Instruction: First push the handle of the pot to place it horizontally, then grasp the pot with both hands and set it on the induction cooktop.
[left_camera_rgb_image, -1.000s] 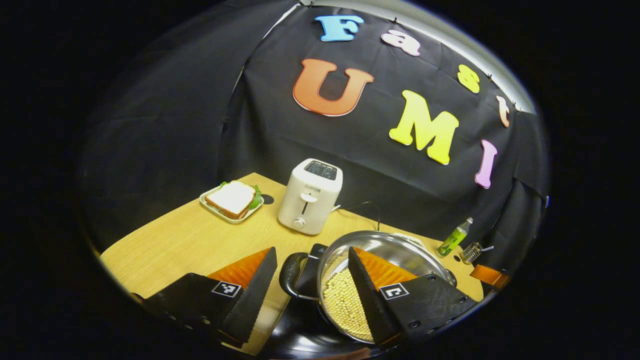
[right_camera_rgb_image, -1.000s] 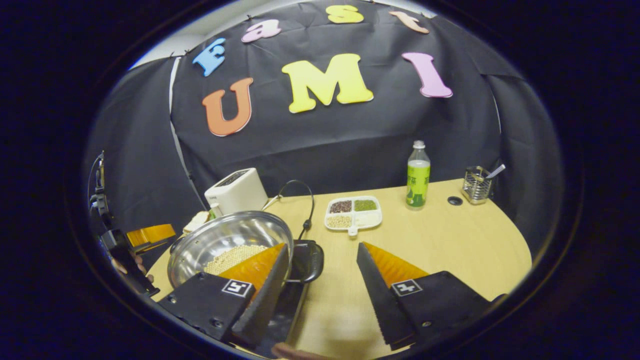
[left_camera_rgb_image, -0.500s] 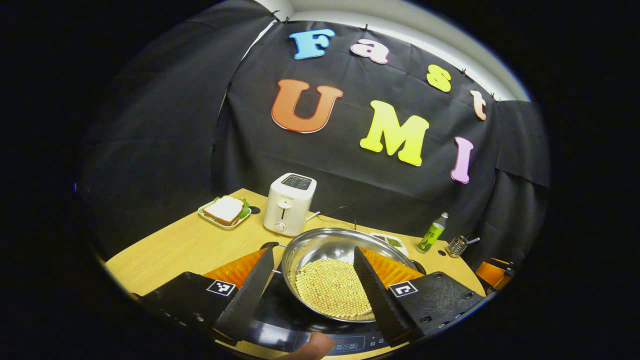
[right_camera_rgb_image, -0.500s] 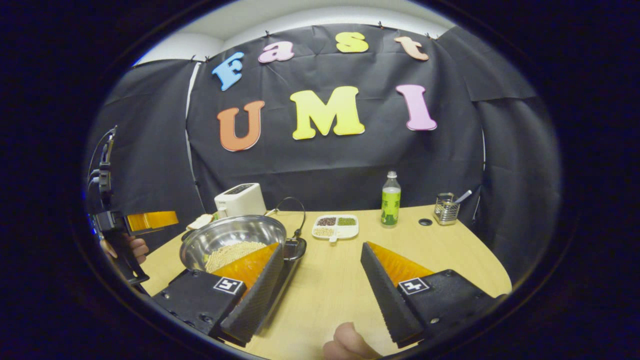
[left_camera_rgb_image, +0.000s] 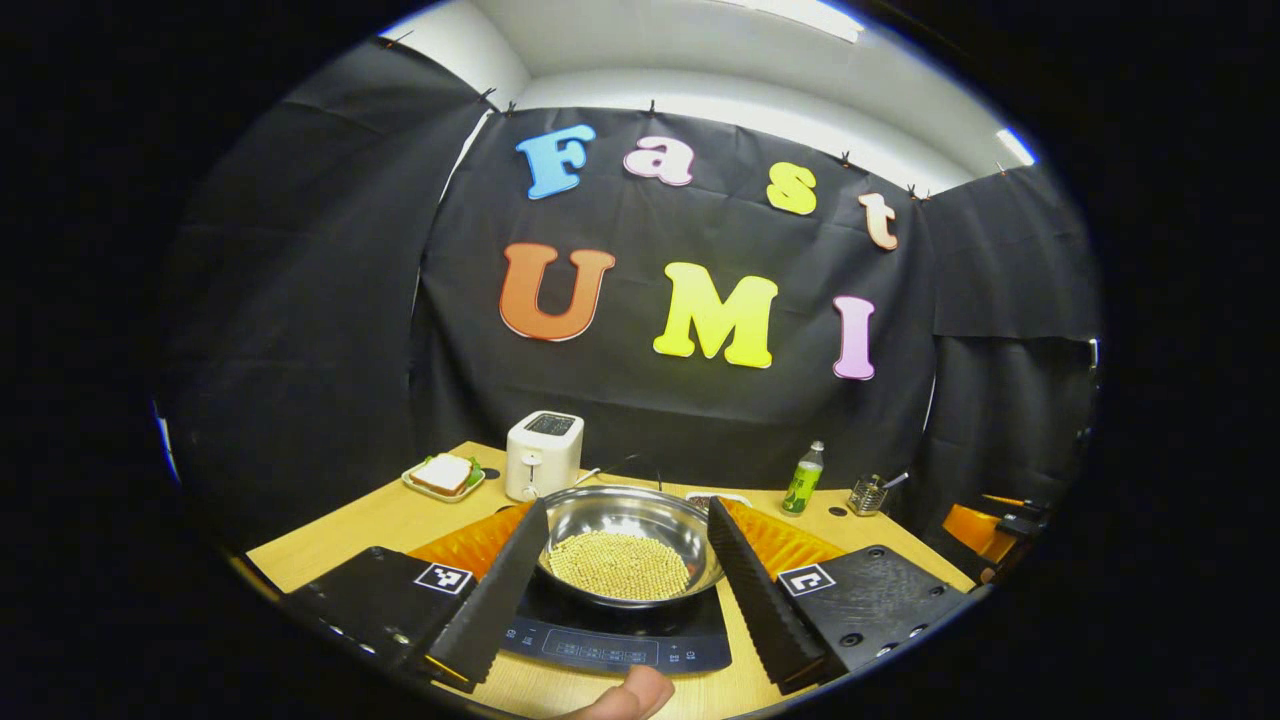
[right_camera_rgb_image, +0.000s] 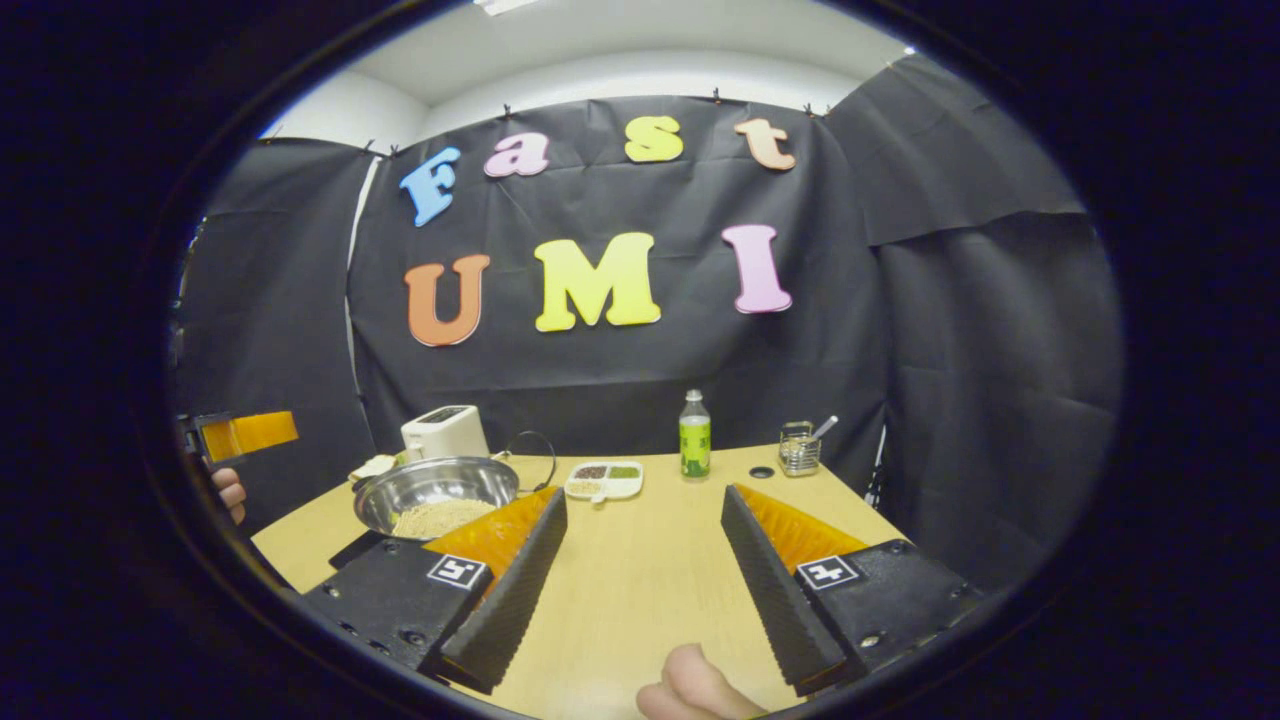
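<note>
Sitting on the induction cooktop (left_camera_rgb_image: 610, 640), the pot (left_camera_rgb_image: 625, 545) of pale beans had been let go: a second earlier both grippers were close in at its handles, and since then each had drawn back and up. That suggested the placing was done and only the retreat was left. The left gripper (left_camera_rgb_image: 625, 590) had its fingers wide apart, clear of the pot, which lay between them but farther off. The right gripper (right_camera_rgb_image: 645, 585) was likewise spread over bare table (right_camera_rgb_image: 640, 560), with the pot (right_camera_rgb_image: 435, 495) well apart to its far left, near the toaster (right_camera_rgb_image: 443, 432).
</note>
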